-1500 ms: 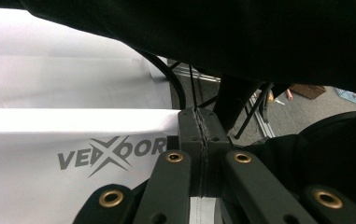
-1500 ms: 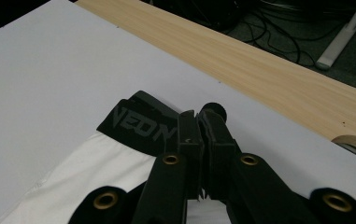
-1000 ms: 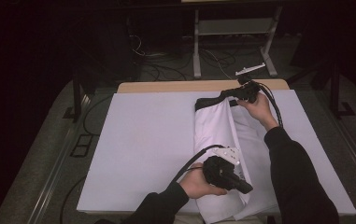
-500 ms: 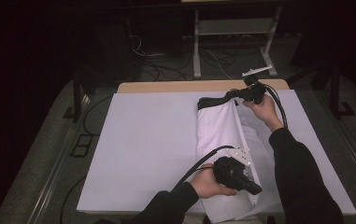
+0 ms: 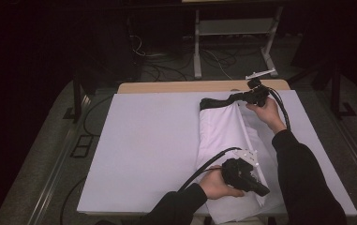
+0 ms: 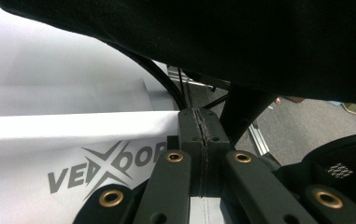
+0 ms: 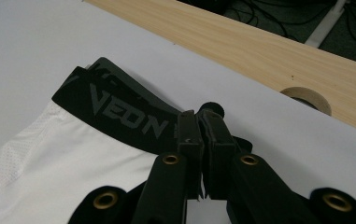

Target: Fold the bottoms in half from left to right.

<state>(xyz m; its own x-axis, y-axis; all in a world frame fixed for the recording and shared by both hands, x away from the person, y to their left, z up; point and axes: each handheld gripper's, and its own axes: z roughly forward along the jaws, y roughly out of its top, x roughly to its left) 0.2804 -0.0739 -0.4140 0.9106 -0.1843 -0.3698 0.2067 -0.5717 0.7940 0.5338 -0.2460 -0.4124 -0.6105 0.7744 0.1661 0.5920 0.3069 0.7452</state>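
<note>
In the high view, white shorts [image 5: 223,140] lie on a white cloth [image 5: 152,154] that covers the table [image 5: 176,87]. The shorts are on the right part of the cloth, stretched from the far side to the near edge. Their black waistband [image 5: 216,101] is at the far end. The right gripper [image 5: 249,96] is at the right end of the waistband. The left gripper [image 5: 256,187] is at the near end of the shorts, by the cloth's near edge.

In the left gripper view, the left gripper's jaws are pressed together on the white fabric of the shorts [image 6: 73,140]. Grey letters [image 6: 105,167] are printed just beside the jaws. A dark sleeve [image 6: 241,37] is above them.

In the right gripper view, the right gripper's jaws are pressed together on the waistband [image 7: 119,116], beside its grey letters. The wooden table edge [image 7: 241,46] is beyond the cloth.
</note>
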